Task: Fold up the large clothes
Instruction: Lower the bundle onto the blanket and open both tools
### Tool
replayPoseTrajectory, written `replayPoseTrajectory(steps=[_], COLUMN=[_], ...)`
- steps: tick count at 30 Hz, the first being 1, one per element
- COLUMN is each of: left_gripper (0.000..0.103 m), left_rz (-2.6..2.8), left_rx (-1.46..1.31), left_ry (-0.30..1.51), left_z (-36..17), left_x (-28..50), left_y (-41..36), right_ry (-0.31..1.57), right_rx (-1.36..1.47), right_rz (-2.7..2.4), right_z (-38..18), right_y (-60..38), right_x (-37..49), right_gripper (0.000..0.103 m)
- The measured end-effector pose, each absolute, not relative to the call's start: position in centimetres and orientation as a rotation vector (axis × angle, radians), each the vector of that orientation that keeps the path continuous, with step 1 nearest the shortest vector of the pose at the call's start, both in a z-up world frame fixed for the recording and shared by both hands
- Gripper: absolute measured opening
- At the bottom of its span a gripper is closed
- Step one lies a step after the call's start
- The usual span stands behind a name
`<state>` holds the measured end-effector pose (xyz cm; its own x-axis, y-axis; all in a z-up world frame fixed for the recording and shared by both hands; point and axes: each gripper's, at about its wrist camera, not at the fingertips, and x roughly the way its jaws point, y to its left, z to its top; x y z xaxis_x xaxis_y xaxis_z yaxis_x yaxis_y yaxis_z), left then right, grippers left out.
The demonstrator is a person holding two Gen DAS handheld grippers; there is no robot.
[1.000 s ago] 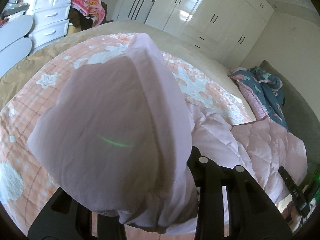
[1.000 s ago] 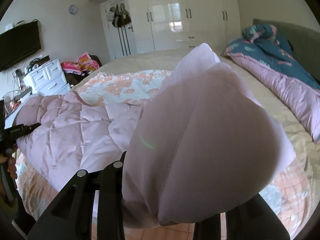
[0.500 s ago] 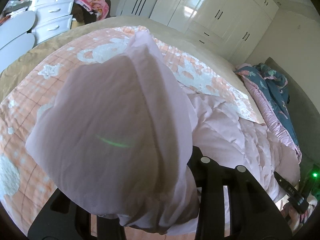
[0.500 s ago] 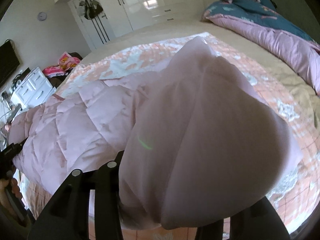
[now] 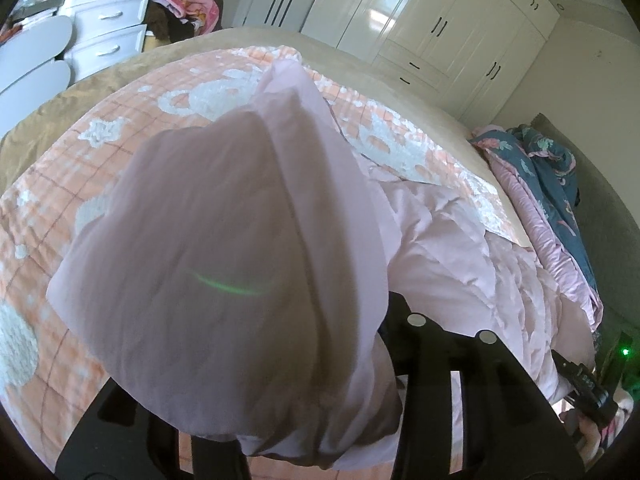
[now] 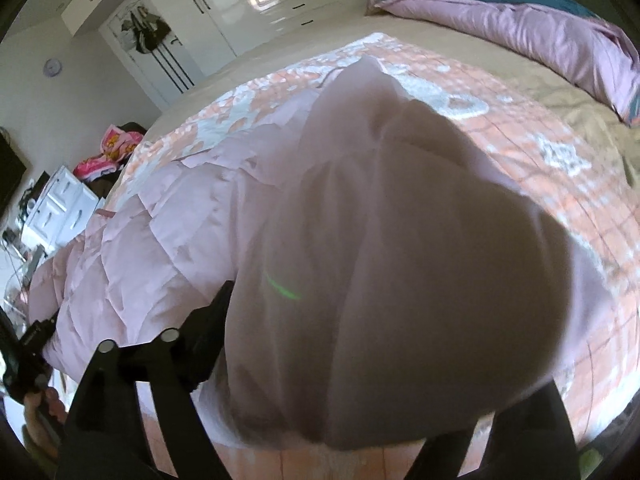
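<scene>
**Right gripper lets go as the pink coat comes down onto the bed**

Your right gripper [image 6: 348,360] has just been opening: its jaws now stand far wider apart than a second ago, though a bunched fold of the pink quilted coat [image 6: 132,256] still sits between them and drapes over the fingers. Your left gripper [image 5: 280,380] has also been easing open, but cloth covers its fingertips, so you cannot tell whether the pads still pinch. The coat's body lies spread on the peach patterned blanket [image 5: 44,208], between your two hands, with the blue and pink duvet [image 6: 540,20] well apart near the headboard. The view from your right hand now looks more steeply down at the bed. That reads as a fold being laid down; expect to draw both grippers clear without dragging the fabric
</scene>
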<state>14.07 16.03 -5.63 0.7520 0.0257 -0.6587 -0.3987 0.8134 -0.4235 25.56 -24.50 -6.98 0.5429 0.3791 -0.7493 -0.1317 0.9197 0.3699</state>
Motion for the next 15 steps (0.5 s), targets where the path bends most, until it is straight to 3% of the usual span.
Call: replayPoseTrajectory(steps=[8, 15], left_gripper=[0.054, 0.081], left_rz=[0.227, 0.239], left_rx=[-0.624, -0.63], left_ry=[0.704, 0.718], left_z=[-7.4, -8.0], left_x=[12.6, 10.5], left_y=[17.1, 17.7], right_ry=[0.939, 0.89], right_rx=[0.284, 0.24], right_rz=[0.286, 0.264], right_z=[-6.0, -4.8], right_y=[-25.9, -27.1], right_x=[22.8, 20.2], right_gripper=[0.091, 0.097])
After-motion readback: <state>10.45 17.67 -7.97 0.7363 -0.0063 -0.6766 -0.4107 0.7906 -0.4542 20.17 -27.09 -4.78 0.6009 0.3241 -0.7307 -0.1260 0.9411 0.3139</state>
